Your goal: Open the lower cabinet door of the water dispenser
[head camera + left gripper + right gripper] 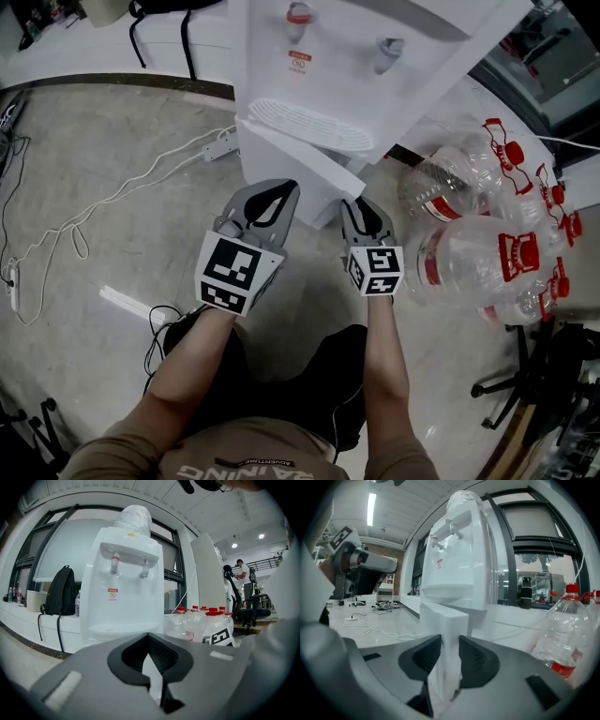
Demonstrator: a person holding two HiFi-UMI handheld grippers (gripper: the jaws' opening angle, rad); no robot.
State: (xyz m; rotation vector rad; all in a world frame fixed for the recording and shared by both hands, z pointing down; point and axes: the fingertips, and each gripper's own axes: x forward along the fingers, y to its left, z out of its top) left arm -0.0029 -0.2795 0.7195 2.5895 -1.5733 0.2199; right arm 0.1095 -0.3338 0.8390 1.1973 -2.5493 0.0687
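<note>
Right hand-held gripper (446, 645) clamped on free edge of lower cabinet door (440, 624), ajar from water dispenser (457, 559). Left hand-held gripper (274, 192) closed, empty, alongside. Water bottles (469, 253) crowd right; floor (112, 159) open left.

Cool, even light filled the room, from a ceiling strip (371, 509) in the right gripper view and spot lamps (234, 545) in the left gripper view. The white water dispenser (375, 56) was nearly blown out in the head view, and a bright streak of glare lay on the polished floor (131, 305). Both gripper views bowed straight lines and darkened to black at the corners. Close to the lens, the right tongs (446, 641) and the cabinet door (450, 620) between them were soft; the left tongs (149, 637) were blurred too.
</note>
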